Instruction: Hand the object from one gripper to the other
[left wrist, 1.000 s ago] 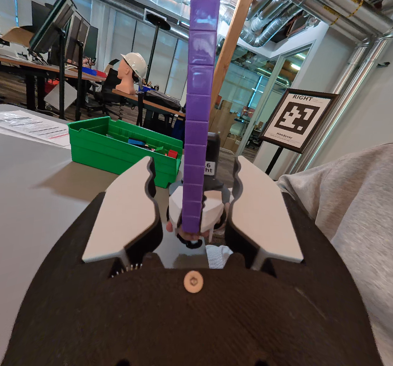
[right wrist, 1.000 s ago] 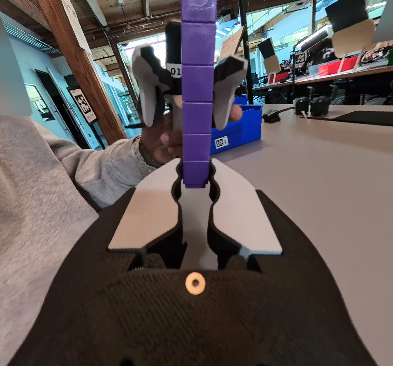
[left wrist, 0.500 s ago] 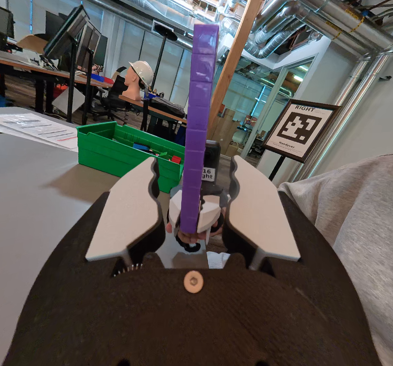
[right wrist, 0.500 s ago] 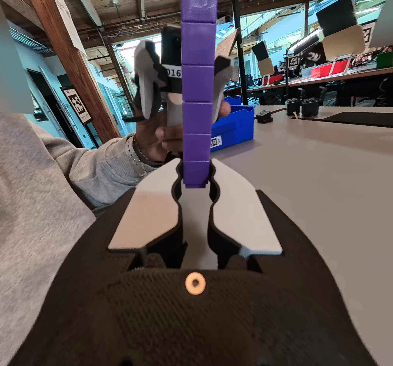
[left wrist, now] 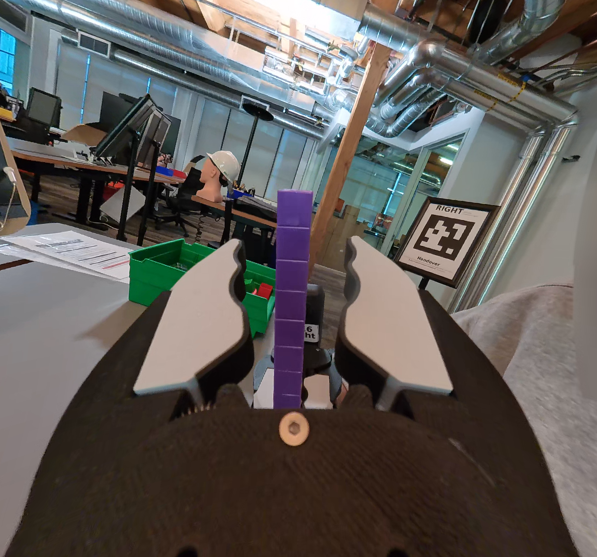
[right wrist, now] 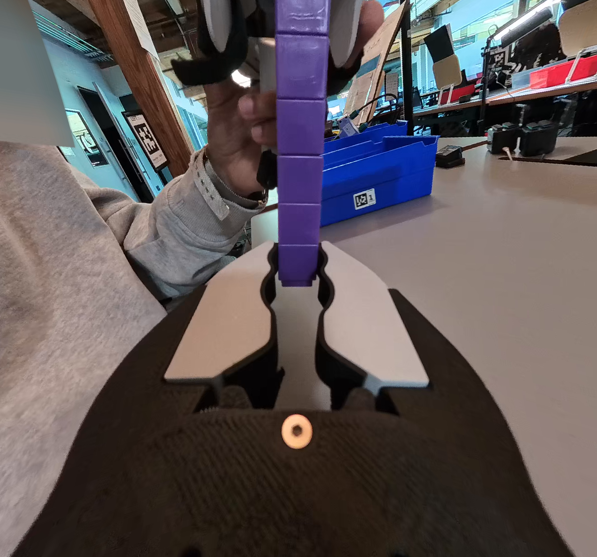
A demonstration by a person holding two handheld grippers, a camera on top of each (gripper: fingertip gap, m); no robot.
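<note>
A tall purple stick of joined blocks (left wrist: 292, 283) stands upright. My right gripper (right wrist: 298, 247) is shut on its bottom end (right wrist: 298, 263). In the left wrist view the right gripper (left wrist: 290, 386) shows low down, under the stick. My left gripper (left wrist: 294, 244) is open, with one finger on each side of the stick and a gap on both sides. In the right wrist view the left gripper (right wrist: 277, 8) sits at the top of the frame, straddling the stick's upper part, held by a hand (right wrist: 232, 140).
A green bin (left wrist: 155, 270) with small blocks stands on the grey table (left wrist: 48, 315) behind the left gripper, with papers (left wrist: 74, 250) beyond. Blue bins (right wrist: 381, 169) stand on the table past the stick. A framed sign (left wrist: 445, 240) stands at the right. Grey sleeves (right wrist: 80, 250) fill the side. Spacing between my two grippers at the tips: around 15 cm.
The left gripper has moved in toward the stick, still open, so the stick now stands between its fingers. The right gripper has kept its hold on the bottom end.
</note>
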